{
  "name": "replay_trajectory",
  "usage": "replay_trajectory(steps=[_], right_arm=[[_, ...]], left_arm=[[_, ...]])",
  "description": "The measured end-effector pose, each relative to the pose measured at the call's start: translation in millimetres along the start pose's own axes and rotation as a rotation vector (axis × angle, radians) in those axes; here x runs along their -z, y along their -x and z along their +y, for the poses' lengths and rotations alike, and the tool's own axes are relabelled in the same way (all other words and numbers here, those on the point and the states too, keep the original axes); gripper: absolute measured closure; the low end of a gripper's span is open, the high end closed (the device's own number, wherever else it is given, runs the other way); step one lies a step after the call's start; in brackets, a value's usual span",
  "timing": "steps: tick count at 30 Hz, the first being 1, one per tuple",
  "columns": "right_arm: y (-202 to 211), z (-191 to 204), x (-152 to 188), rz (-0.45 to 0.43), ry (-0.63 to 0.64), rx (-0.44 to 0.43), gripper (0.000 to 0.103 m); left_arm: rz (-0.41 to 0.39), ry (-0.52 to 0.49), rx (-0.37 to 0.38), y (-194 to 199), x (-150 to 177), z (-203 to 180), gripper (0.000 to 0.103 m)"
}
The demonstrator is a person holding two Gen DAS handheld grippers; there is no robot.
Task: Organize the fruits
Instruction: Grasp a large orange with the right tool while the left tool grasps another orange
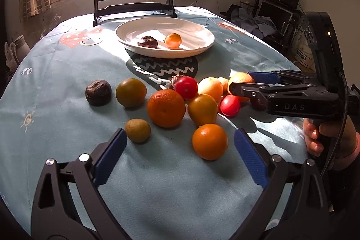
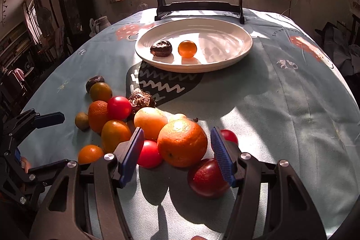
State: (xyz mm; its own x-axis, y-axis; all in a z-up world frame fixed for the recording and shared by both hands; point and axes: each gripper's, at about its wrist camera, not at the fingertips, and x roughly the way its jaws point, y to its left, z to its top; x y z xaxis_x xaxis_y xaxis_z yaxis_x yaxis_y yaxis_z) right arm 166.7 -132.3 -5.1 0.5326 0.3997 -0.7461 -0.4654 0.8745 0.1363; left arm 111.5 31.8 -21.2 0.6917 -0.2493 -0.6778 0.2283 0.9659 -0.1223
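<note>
Right gripper (image 2: 177, 150) straddles orange (image 2: 182, 142); plate (image 2: 234, 60) (two fruits).

My left claw (image 1: 180, 145): black plastic frame with triangular cutouts, round silver screws at the joints, ribbed blue pads (image 1: 249, 156) on both fingers. My right claw (image 2: 177, 154): same black frame, silver screws, blue pads (image 2: 221, 155). From the left camera its body reads "DAS" in pale letters, and a black cable runs down past my hand (image 1: 315, 138). Pinkish cuff at wrist.
</note>
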Motion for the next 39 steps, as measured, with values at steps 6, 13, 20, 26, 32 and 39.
replay_trajectory(steps=[6,13,20,26,32,39], right_arm=[[-3,0,0,0.013,-0.001,0.012,0.05],[9,-13,1,-0.05,-0.071,-0.033,0.057],[24,-20,2,-0.122,-0.106,-0.043,0.057],[25,-21,3,-0.132,-0.112,-0.057,0.057],[26,-21,4,-0.136,-0.112,-0.064,0.057],[29,-25,-7,-0.144,-0.117,-0.111,0.057]], left_arm=[[0.0,-0.006,-0.004,-1,1,-1,0.005],[0.023,-0.011,0.05,-3,2,-3,0.006],[0.094,-0.101,0.056,-19,1,-25,0.032],[0.146,-0.115,0.043,-33,-1,-32,0.055],[0.17,-0.113,0.063,-37,0,-32,0.063],[0.129,-0.062,0.115,-21,-15,-17,0.063]])
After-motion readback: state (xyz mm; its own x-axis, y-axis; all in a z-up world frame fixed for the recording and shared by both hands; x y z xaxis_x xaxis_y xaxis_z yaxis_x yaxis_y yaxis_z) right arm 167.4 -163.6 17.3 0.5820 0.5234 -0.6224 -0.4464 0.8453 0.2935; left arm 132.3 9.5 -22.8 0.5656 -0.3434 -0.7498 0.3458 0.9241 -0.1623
